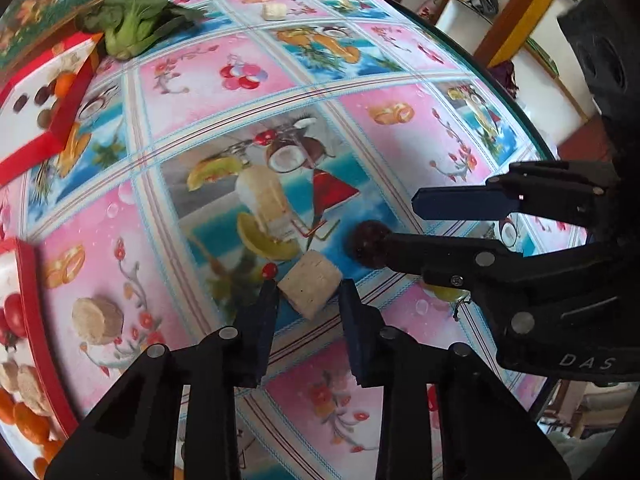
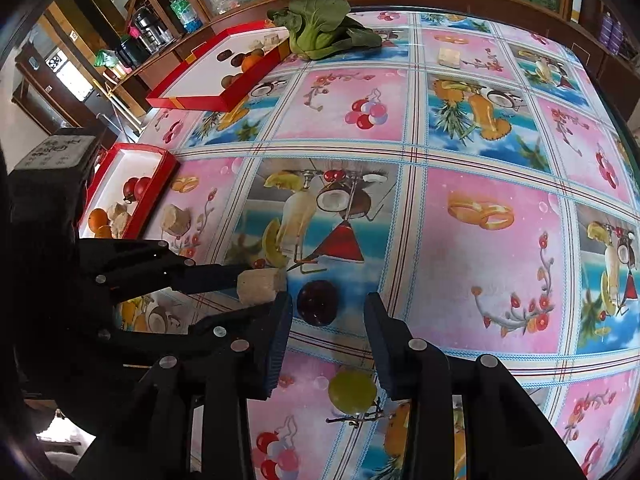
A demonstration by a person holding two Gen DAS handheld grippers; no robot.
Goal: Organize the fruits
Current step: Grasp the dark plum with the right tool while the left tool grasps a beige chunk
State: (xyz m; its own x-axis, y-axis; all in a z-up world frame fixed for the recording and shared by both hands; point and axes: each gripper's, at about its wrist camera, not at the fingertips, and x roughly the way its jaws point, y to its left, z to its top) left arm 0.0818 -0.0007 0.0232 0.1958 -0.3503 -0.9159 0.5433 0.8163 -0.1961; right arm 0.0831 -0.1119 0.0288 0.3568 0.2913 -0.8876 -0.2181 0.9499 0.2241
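Both grippers were open, holding nothing: left gripper (image 1: 308,296) straddled the pale beige cube chunk (image 1: 310,286) at lower centre, right gripper (image 2: 328,312) bracketed the dark round plum (image 2: 318,302). Red-rimmed trays (image 2: 188,100) upper left were partly filled; green grape (image 2: 352,396) and other pieces were still loose.

Table (image 2: 480,184): two red trays (image 2: 192,100), greens (image 2: 320,36), plum (image 2: 318,302), grape (image 2: 352,392), cubes (image 1: 310,286).

Bench under a pink-and-blue patterned cloth (image 2: 480,152) — dark wooden shelves (image 2: 132,40) far left, white shelving (image 1: 520,20) far right
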